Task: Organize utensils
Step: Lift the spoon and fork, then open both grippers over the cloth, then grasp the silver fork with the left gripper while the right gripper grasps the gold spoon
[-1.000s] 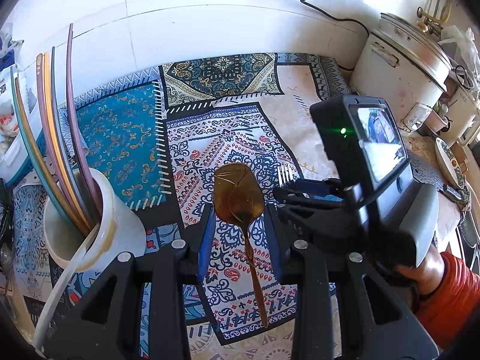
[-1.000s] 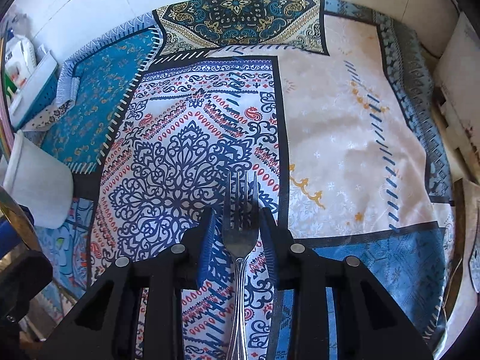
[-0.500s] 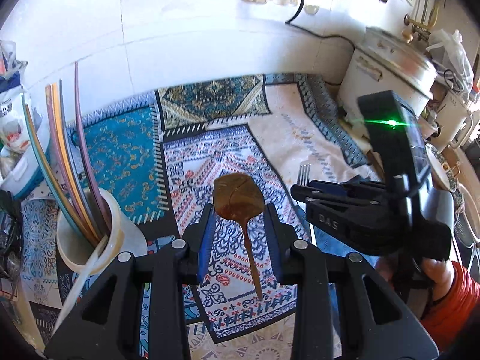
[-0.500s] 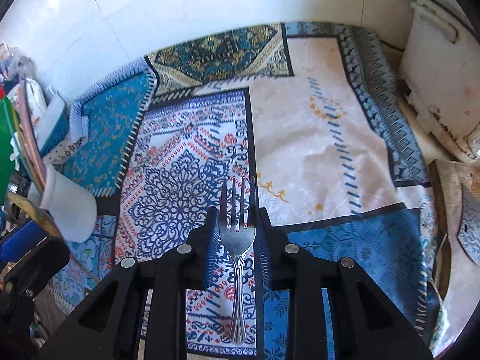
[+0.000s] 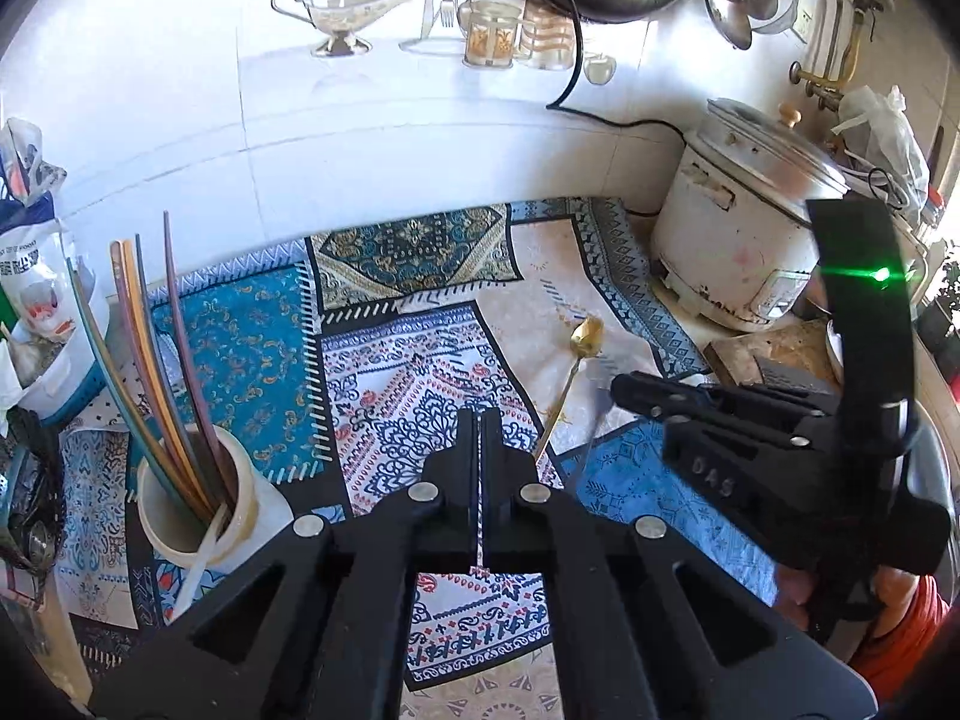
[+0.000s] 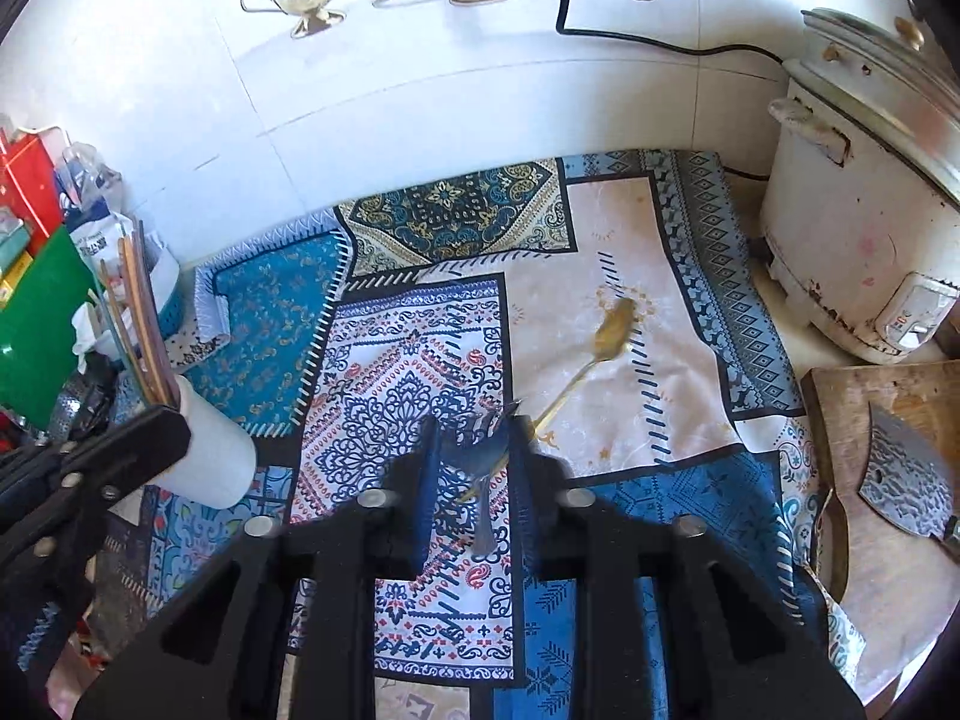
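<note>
My left gripper [image 5: 480, 450] is shut with nothing between its jaws. The gold spoon [image 5: 585, 333] lies on the patterned cloth [image 5: 414, 408], ahead and to the right of it, bowl away from me. In the right wrist view the spoon [image 6: 615, 327] lies just beyond my right gripper [image 6: 474, 450]. Its jaws are closing on the silver fork [image 6: 480, 462], which sits tilted and blurred between them. From the left wrist view the right gripper [image 5: 621, 387] hovers right of the spoon's handle. A white cup [image 5: 198, 504] with long coloured sticks stands at the left.
A white rice cooker [image 5: 738, 228] stands at the back right with a black cord [image 5: 576, 90] on the wall. A wooden board with a cleaver [image 6: 900, 480] lies at the right. Bags and a blue basket [image 5: 66, 384] crowd the left edge.
The left gripper has let go of the gold spoon and shut empty. The spoon now lies on the cloth to the right. Both grippers have risen, and the fork has tilted in the right jaws.
</note>
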The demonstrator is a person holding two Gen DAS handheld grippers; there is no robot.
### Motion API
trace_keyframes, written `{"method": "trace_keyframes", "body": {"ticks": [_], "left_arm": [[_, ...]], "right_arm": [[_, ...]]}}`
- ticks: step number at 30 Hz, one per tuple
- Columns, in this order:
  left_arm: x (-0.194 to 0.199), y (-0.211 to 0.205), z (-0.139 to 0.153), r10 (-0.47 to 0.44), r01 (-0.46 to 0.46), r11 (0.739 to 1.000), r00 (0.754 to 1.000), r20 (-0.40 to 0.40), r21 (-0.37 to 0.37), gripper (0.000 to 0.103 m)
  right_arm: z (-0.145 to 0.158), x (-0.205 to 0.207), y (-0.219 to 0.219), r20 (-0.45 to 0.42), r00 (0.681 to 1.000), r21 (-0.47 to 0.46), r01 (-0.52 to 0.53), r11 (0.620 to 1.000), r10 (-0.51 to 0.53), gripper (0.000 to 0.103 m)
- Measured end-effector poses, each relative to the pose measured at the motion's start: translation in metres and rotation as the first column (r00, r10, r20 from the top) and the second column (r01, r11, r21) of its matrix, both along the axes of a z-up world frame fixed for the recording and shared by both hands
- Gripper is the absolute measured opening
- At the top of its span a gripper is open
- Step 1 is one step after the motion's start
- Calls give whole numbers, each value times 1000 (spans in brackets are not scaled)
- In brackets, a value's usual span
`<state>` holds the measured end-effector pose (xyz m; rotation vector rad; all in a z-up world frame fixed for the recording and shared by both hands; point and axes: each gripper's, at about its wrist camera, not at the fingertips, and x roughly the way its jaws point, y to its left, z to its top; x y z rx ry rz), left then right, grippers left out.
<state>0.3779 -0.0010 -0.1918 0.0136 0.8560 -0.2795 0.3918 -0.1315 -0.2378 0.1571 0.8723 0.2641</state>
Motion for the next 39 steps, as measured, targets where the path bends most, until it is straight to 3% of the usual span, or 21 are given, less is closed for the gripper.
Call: {"method": "trace_keyframes", "body": {"ticks": [1, 7, 15, 16, 19, 29, 34, 39], "left_arm": [[2, -1, -3, 2, -2, 1000, 1000, -17, 3, 0], [17, -9, -26, 13, -11, 1000, 994, -111, 19, 8], [38, -18, -57, 49, -42, 998, 980, -195, 37, 18], [43, -20, -60, 57, -50, 998, 977, -204, 36, 21], [58, -23, -71, 80, -76, 997, 969, -233, 26, 28], [120, -29, -130, 157, -185, 982, 899, -408, -31, 28], [138, -37, -148, 213, -229, 973, 884, -416, 12, 28], [149, -47, -151, 259, -255, 965, 902, -346, 58, 32]], "right_arm": [[3, -2, -4, 6, 1000, 1, 4, 1000, -4, 2], [6, -7, -23, 9, 1000, 0, 25, 1000, -25, 1], [-14, -1, -53, -67, 997, -20, 45, 999, -46, 3], [-18, 0, -56, -83, 995, -22, 48, 999, -50, 4], [-31, 9, -68, -142, 988, -5, 64, 998, -64, 21], [-61, 42, -85, -232, 970, 19, 71, 997, -65, 24], [-72, 54, -86, -256, 965, 22, 56, 998, -48, 24], [-81, 67, -89, -259, 965, 31, 45, 999, -36, 24]]}}
